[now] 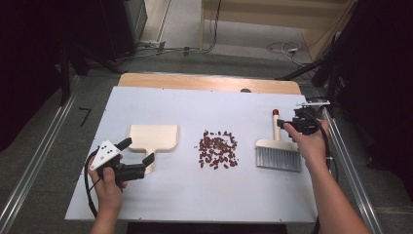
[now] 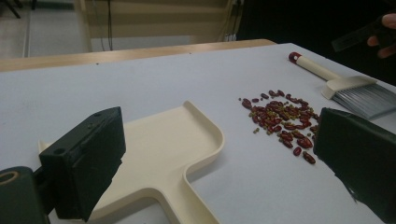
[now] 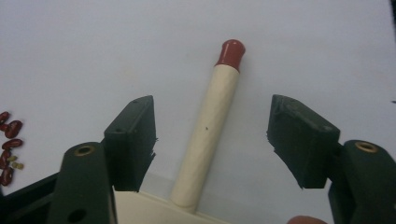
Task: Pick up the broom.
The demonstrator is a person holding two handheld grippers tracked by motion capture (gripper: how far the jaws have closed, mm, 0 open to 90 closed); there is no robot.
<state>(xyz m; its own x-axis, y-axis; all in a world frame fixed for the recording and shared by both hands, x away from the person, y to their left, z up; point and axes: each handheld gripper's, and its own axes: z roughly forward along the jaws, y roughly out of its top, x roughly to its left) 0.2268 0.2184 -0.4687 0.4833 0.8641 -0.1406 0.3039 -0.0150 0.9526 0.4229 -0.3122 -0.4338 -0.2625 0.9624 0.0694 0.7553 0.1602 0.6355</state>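
Your right gripper (image 3: 212, 140) sits over the brush (image 1: 278, 148) at the table's right side, its jaws parted on either side of the cream handle (image 3: 210, 126) without touching it. The handle ends in a red cap (image 3: 230, 52) at the far end; grey bristles fan out at the near end. Your left gripper (image 1: 139, 151) rests wide open around the stem of the cream dustpan (image 1: 152, 138) on the left. Red beans (image 1: 217, 149) lie between dustpan and brush.
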